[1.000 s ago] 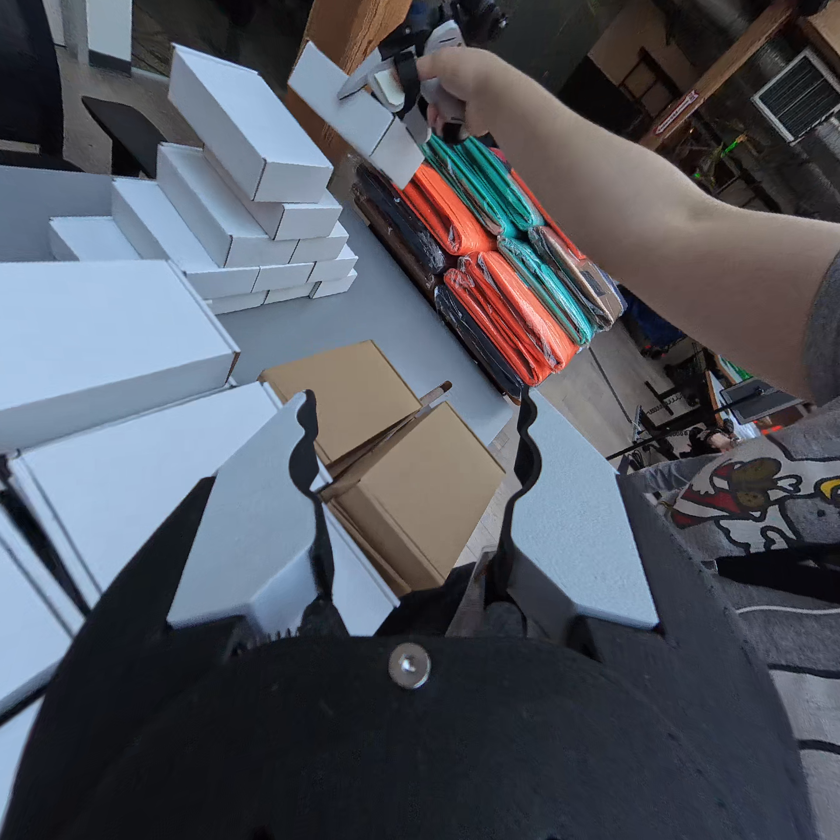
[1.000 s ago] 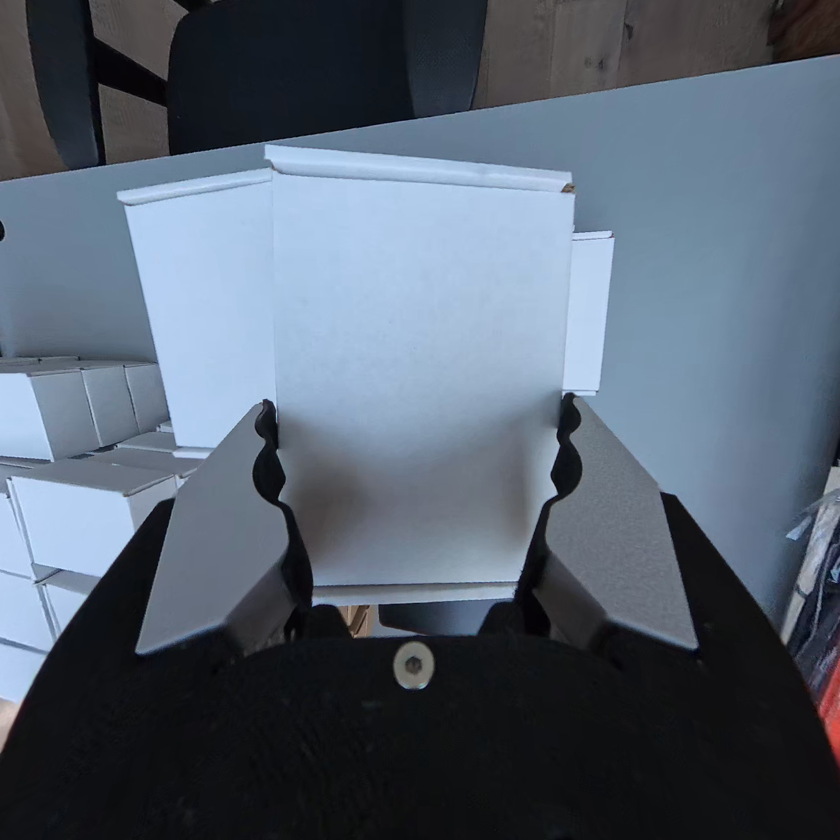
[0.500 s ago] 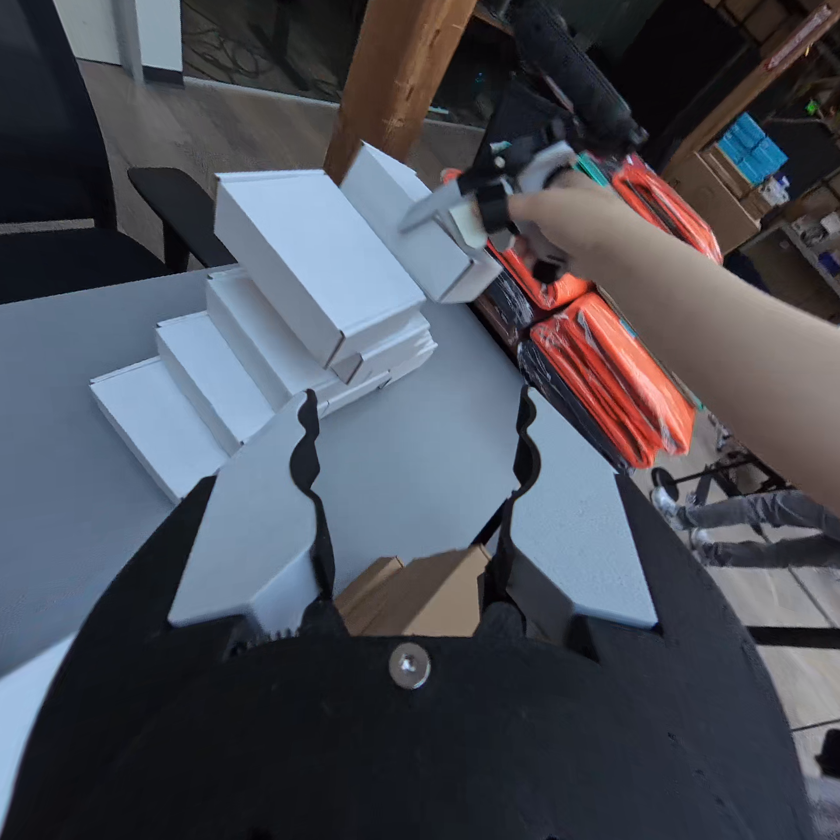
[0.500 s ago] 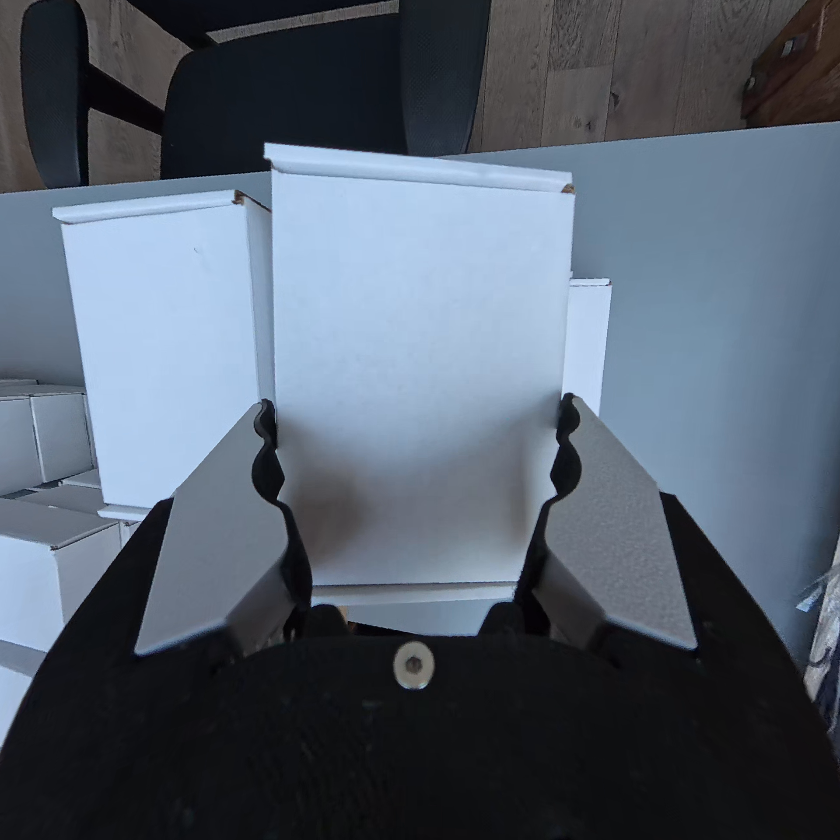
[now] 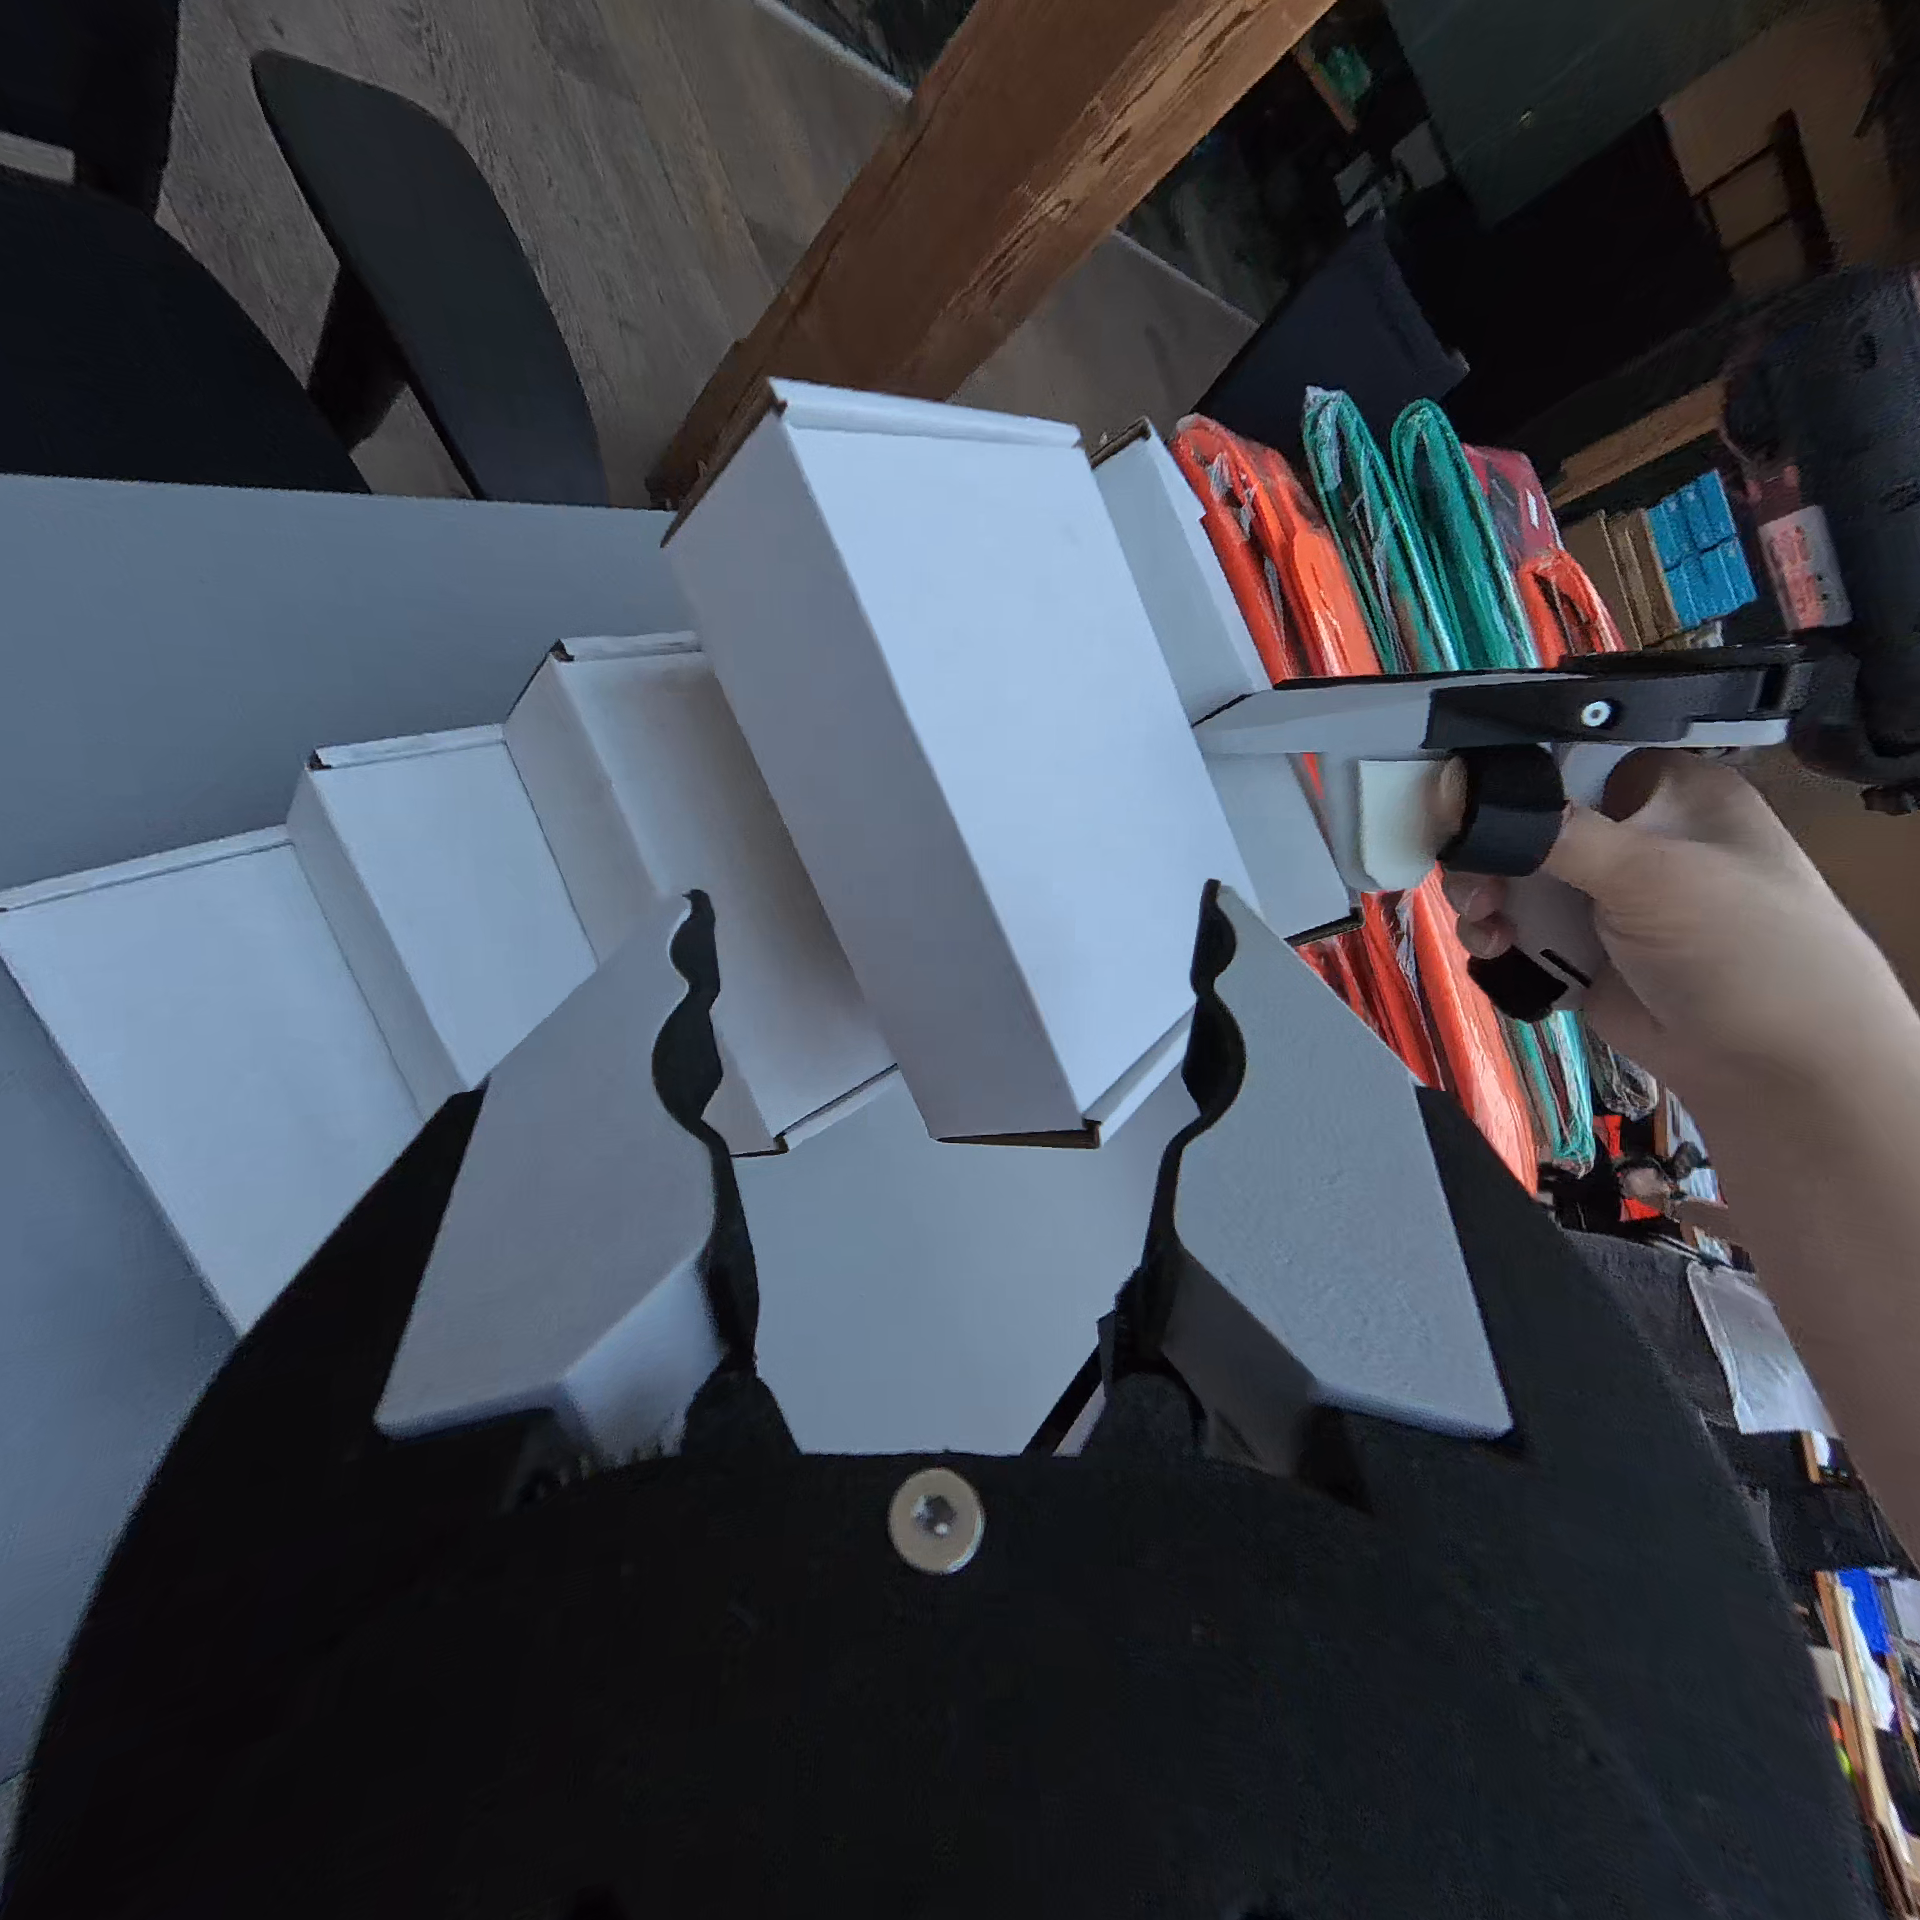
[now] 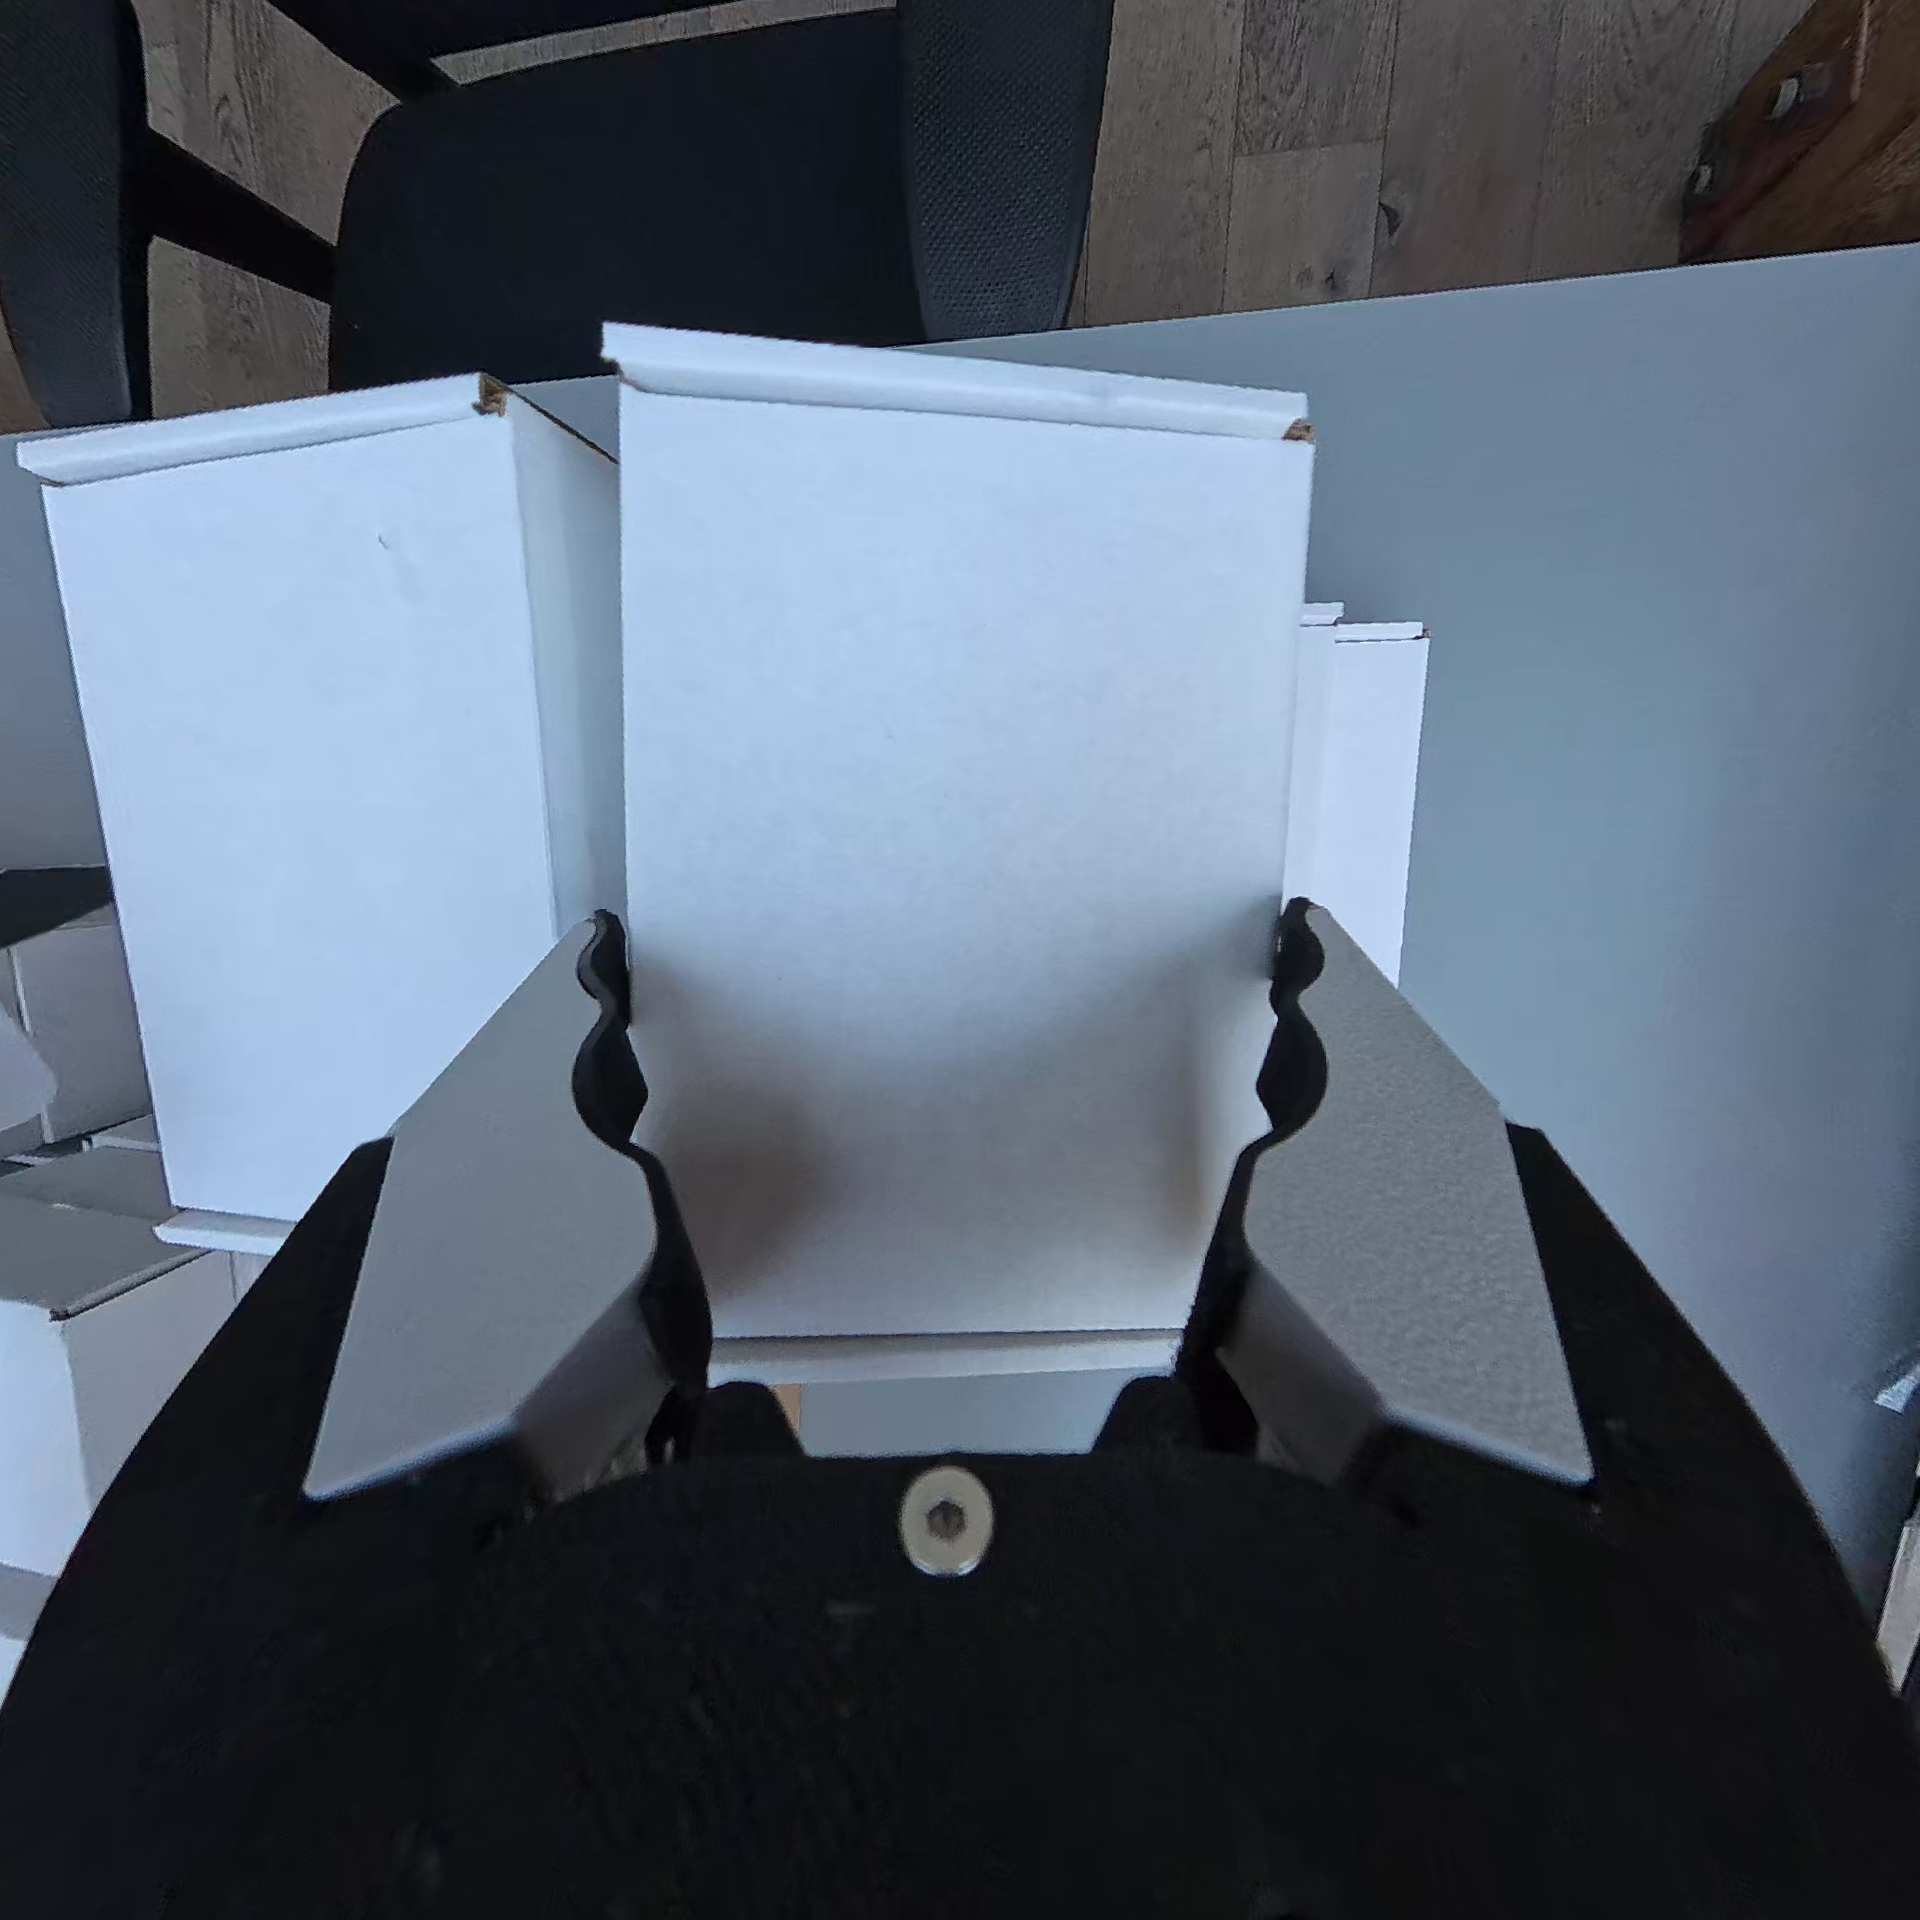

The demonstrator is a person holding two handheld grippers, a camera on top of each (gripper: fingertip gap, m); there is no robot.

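My right gripper [image 6: 951, 930] is shut on a white cardboard box [image 6: 956, 831], gripping its two long sides. The box sits right beside the top box [image 6: 312, 779] of a stepped stack of white boxes. In the left wrist view, the right gripper [image 5: 1247, 727] comes in from the right with a hand on its handle. The held box [image 5: 1174, 561] sits against the far side of the top box [image 5: 956, 748]. My left gripper [image 5: 951, 925] is open and empty, close above the near end of the stack [image 5: 447, 873].
The stack rests on a grey table [image 5: 260, 623]. A black office chair [image 6: 644, 187] and a wooden post [image 5: 987, 187] stand beyond the table. Orange and teal wrapped packs [image 5: 1382, 582] lie past its right side. More white boxes [image 6: 62, 1299] sit low at the left. My left gripper's tips are some 15 cm from the stack [image 5: 447, 873].
My left gripper swung away from the brown boxes and moved in close over the white stack. My right gripper lowered its box from the air down beside the stack's top box.
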